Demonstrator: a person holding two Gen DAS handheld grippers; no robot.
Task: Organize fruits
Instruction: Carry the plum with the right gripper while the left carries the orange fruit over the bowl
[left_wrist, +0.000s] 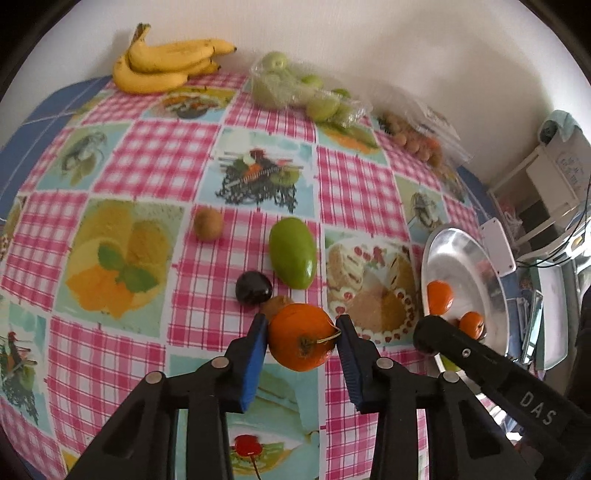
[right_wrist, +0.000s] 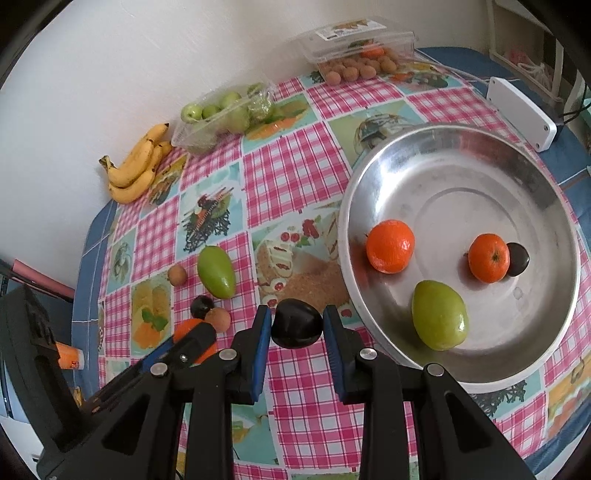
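Left wrist view shows your left hand-held gripper (left_wrist: 302, 341) with its blue pads pressed against a round orange tangerine (left_wrist: 300, 341), lifted just above the checkered surface (left_wrist: 147, 155). Your right hand-held gripper (right_wrist: 297, 326) clasps a dark glossy plum (right_wrist: 296, 324) beside the round steel bowl (right_wrist: 436, 147), which holds two tangerines, a green mango and another plum. "DAS" is printed on its arm.

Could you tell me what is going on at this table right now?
A person is sorting fruit into a metal bowl with two handheld grippers. The left gripper is closed on an orange, the right gripper on a dark plum. The bowl already holds two oranges, a green mango and a plum.
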